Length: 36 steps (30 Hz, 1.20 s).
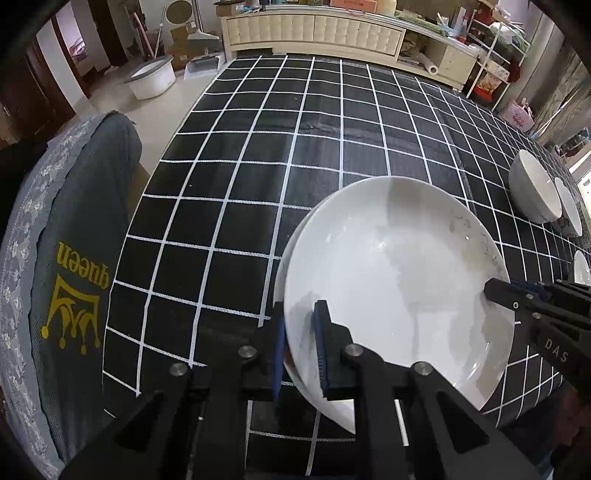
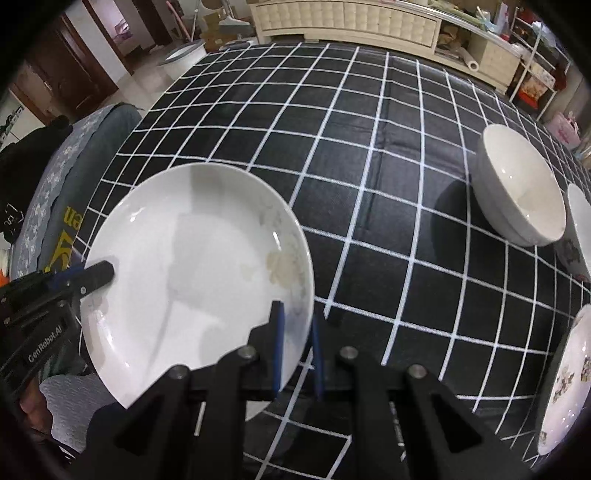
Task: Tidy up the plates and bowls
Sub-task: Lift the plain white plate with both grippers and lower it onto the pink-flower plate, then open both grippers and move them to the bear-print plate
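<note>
Tablecloth (image 1: 258, 155), black with a white grid, covers the whole work surface; behind it a cream padded cabinet (image 1: 314, 31) runs along the far wall, with cluttered shelving (image 1: 495, 55) to its right, a white tub (image 1: 151, 79) on the floor at left and a dark doorway further left. A chair back with a grey cover (image 1: 74, 258) printed "queen" in gold stands at the table's left edge. White plate (image 1: 399, 280) sits near the front edge, gripped from both sides: left gripper (image 1: 301, 350) is pinched narrow on its left rim, blue pads either side of the rim; right gripper (image 2: 297, 347) is pinched the same way on its right rim. Left view shows a second rim peeking out under the plate's left edge, so it looks stacked on another plate, though contact is not clear; right view does not show that. Right view gives the white bowl (image 2: 517, 188) in full, well apart to the right, plus a flower-patterned plate (image 2: 569, 384) at the lower right edge. Another floral dish (image 2: 578, 236) beside the bowl is cut off by the frame. Plate's near rim is hidden behind gripper bodies in both views. Faint decoration on the plate's rim is too pale to make out.
</note>
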{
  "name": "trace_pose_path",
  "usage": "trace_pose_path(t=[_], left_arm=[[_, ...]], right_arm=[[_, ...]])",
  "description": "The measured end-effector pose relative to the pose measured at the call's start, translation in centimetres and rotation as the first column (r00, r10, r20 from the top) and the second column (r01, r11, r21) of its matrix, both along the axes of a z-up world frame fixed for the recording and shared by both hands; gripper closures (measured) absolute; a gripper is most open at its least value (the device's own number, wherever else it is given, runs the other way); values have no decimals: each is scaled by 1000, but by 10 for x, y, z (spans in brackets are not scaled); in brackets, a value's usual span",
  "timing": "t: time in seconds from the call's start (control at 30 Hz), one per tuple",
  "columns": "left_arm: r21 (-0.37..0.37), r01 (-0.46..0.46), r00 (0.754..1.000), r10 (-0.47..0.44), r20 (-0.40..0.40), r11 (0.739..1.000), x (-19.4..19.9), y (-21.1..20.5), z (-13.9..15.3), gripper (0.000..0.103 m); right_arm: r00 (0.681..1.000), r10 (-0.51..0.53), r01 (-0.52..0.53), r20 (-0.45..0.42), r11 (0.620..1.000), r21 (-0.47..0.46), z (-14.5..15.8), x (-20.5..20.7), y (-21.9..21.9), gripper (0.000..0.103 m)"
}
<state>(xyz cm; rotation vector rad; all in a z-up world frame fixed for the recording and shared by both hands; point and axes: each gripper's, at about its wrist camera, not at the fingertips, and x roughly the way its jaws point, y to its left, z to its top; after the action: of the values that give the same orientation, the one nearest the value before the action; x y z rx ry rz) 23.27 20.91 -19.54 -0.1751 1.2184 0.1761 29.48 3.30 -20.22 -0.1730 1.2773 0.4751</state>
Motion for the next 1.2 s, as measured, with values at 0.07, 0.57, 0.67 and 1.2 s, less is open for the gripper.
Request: trace_pose_path(t=[0.07, 0.57, 0.67, 1.2], left_arm=[[-13, -10, 1000, 10, -1, 1000, -1, 2, 0, 90], [50, 0, 996, -4, 88, 999, -15, -12, 47, 77], [40, 52, 992, -56, 110, 998, -14, -32, 60, 77], [31, 269, 940, -270, 209, 963, -3, -179, 107, 19]], right_arm=[[1000, 2, -2, 0, 1000, -1, 0, 0, 1, 87], [991, -51, 50, 122, 999, 12, 38, -8, -21, 42], [986, -74, 71, 147, 997, 20, 50, -11, -33, 38], [944, -247, 250, 220, 968, 14, 106, -40, -181, 6]])
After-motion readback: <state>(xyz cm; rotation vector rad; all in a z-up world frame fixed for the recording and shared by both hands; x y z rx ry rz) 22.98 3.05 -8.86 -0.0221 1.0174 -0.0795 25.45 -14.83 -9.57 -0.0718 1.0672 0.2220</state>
